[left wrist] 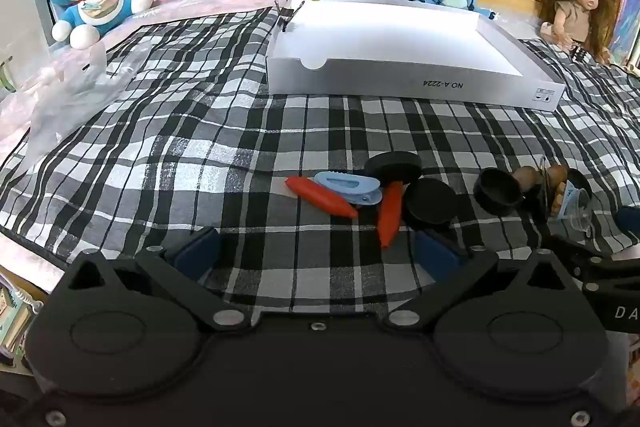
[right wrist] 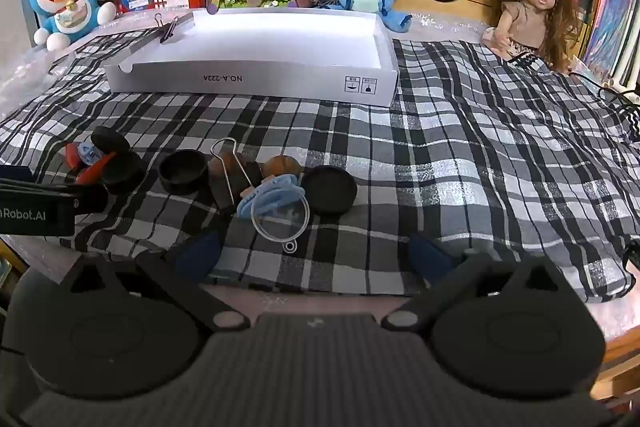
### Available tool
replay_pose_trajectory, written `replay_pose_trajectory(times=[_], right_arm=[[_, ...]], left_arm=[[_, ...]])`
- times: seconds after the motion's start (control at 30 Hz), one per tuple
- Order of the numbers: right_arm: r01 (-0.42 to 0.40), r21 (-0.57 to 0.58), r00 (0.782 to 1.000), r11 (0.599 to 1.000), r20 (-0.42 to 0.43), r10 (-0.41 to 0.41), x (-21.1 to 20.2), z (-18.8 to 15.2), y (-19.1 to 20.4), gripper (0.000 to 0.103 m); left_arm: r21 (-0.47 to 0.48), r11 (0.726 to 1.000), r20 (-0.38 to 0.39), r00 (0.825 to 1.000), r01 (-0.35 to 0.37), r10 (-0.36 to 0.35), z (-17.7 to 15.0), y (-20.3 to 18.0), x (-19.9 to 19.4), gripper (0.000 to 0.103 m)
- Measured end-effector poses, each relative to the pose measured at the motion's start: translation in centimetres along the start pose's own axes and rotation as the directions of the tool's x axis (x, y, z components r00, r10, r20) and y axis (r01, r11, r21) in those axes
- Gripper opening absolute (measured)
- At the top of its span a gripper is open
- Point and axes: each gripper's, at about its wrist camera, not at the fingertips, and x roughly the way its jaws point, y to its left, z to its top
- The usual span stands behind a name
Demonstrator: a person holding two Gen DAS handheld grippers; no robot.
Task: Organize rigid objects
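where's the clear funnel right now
In the right wrist view, the clear funnel lies on the plaid cloth, left of centre, against the blue clip.

Brown pieces point(right wrist: 280, 165) half hidden behind blue clip point(right wrist: 272, 193), identity unclear

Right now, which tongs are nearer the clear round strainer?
Right. The right tongs sit just short of the clear strainer, open around nothing. The left tongs are farther left, by the orange pieces.

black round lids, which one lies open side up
The black lid just left of the big binder clip: its hollow faces up, while the other lids show flat tops.
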Motion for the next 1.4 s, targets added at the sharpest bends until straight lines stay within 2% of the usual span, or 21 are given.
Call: replay_pose_trajectory(times=[0.07,1.4], right_arm=[[-0.005,0.005,1.000,1.000,-0.018,0.005,0.13,0.07,-0.03,0.103],[0.002,-0.001,1.000,1.000,-0.011,-0.002,0.01,0.01,-0.04,0.103]], left_arm=[[0.003,1.000,0.003,1.000,0.003,-0.003,-0.01,0.07,-0.01,0.103],[0.002,1.000,-0.006,1.000,-0.010,0.010,0.01,0.01,0.18,0.103]])
